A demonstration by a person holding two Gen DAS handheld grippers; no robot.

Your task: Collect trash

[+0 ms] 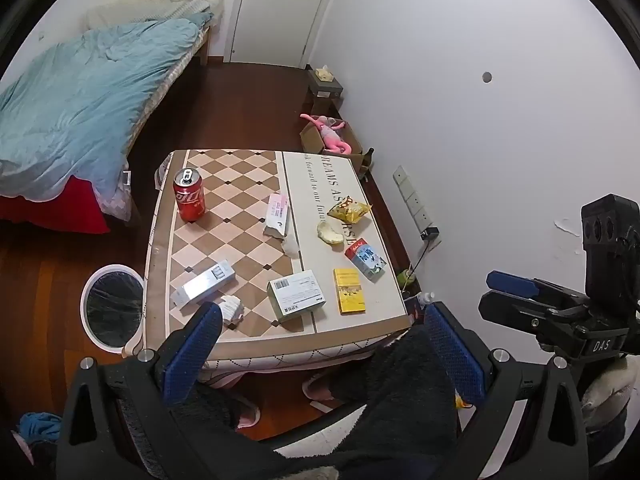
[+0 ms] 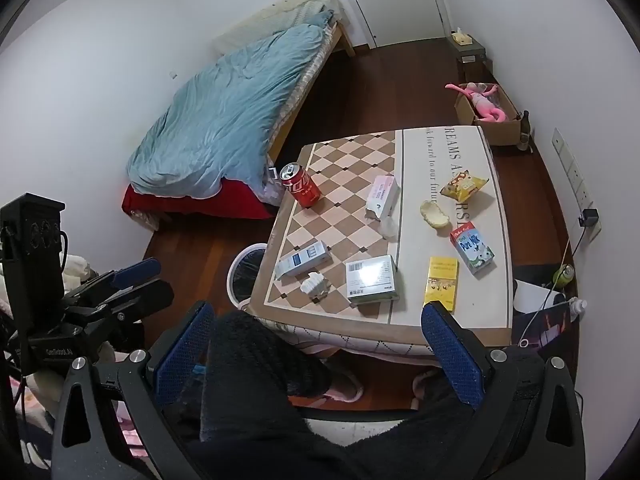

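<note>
A low table (image 1: 256, 188) carries litter: a red cola can (image 1: 189, 196), a pink-white box (image 1: 277, 216), a yellow snack bag (image 1: 349, 210), a pale peel (image 1: 330, 233), a milk carton (image 1: 366, 260), a yellow box (image 1: 349, 290), a green-white box (image 1: 296, 295), a silver box (image 1: 203, 282) and a crumpled tissue (image 1: 232, 308). A white bin (image 1: 113, 306) with a black liner stands left of the table. My left gripper (image 1: 322, 312) hangs open and empty above the table's near edge. My right gripper (image 2: 318, 308) is also open and empty, level with it.
A bed (image 1: 80, 100) with a blue duvet fills the left. By the right wall stand a cardboard box (image 1: 320, 140) holding a pink toy, a bottle (image 1: 368, 160) and a power strip (image 1: 412, 200). A person's dark fuzzy legs (image 1: 400, 392) and slippers (image 1: 320, 390) sit under the grippers.
</note>
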